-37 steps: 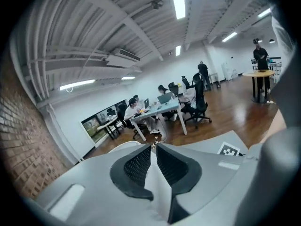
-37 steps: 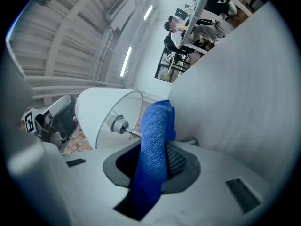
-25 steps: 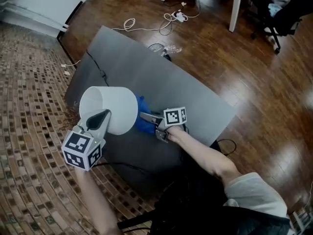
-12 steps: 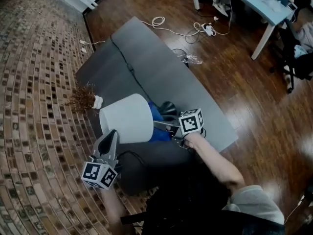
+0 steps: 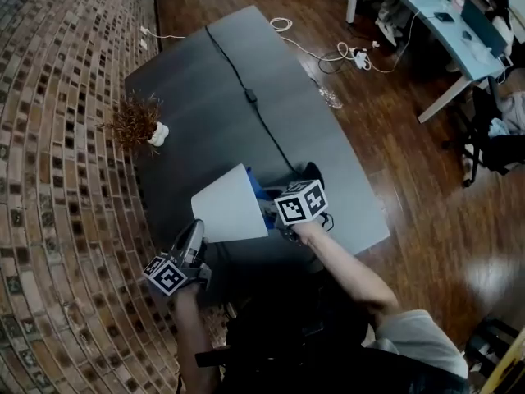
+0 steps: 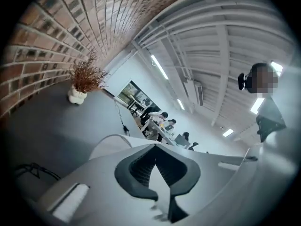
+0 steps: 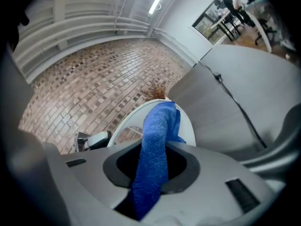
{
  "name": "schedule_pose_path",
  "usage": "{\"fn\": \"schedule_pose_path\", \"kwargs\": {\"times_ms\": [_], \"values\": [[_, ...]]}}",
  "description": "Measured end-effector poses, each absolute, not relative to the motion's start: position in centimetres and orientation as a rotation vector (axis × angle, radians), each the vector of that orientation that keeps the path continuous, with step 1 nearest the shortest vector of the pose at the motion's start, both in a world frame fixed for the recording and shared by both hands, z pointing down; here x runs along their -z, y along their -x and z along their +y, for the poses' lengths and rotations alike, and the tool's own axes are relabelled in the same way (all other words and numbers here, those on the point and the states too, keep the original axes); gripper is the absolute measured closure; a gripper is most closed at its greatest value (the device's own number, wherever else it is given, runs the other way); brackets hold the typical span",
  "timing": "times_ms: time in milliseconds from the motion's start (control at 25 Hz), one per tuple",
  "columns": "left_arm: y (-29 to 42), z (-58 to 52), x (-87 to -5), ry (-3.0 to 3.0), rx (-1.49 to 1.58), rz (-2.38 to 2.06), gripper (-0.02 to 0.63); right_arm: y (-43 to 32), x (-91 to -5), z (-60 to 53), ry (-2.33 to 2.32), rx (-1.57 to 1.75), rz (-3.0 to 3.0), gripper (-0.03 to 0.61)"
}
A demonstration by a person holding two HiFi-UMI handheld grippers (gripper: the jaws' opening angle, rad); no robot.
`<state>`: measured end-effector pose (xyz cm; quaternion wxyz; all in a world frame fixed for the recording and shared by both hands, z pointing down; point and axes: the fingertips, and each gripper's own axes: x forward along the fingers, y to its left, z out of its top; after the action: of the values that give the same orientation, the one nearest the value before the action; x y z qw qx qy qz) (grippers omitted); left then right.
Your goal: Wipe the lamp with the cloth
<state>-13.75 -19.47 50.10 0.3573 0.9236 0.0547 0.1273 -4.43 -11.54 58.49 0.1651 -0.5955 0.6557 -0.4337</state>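
The lamp's white shade [image 5: 230, 205] lies tilted over the near part of the grey table [image 5: 197, 80]. My left gripper [image 5: 195, 230] is at the shade's lower rim and is shut on the shade's thin wall [image 6: 106, 145], which runs between the jaws of the left gripper [image 6: 157, 163]. My right gripper [image 5: 269, 212] is on the shade's right side, shut on a blue cloth [image 5: 256, 185]. The cloth [image 7: 157, 140] hangs out of the right gripper [image 7: 153, 173] and drapes over the shade [image 7: 190, 126]. The lamp's base is hidden.
A dried plant in a white pot [image 5: 141, 121] stands near the table's left edge. A black cable [image 5: 246, 93] runs along the table. Desks [image 5: 426, 6] and chairs stand on the wooden floor at the upper right. Patterned brick floor lies to the left.
The shade has rolled, so its open mouth no longer faces up. My left gripper has dropped and rolled with the rim towards the near table edge. The right gripper keeps the cloth beside the shade.
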Motion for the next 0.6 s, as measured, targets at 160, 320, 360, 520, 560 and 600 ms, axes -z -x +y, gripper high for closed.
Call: {"fn": "schedule_pose_path", "kwargs": {"times_ms": [160,320,360,520,560,600], "values": [[12.6,-19.8,-49.3,-2.567,-0.406,0.086,0.611,2.1,-59.9,-10.3,1.919,1.252,1.786,0.497],[10.6,-20.0,-44.9,-3.208,-0.541,-0.063,0.611,1.2,-61.0,-9.0,2.007,1.247,1.735,0.497],[9.3,-18.9,-44.8,-3.336,-0.652,0.016,0.611,1.2,-61.0,-8.9,2.017,1.241,1.726,0.497],[5.3,-15.5,-49.7,-3.462,-1.094,0.399,0.558,-0.2,-61.2,-7.5,2.175,1.204,1.65,0.495],[5.0,-15.3,-50.7,-3.45,-1.147,0.441,0.535,-1.2,-61.1,-6.5,2.254,1.19,1.605,0.495],[4.9,-15.2,-51.1,-3.438,-1.156,0.452,0.574,-2.1,-60.9,-5.4,2.331,1.173,1.558,0.495]]}}
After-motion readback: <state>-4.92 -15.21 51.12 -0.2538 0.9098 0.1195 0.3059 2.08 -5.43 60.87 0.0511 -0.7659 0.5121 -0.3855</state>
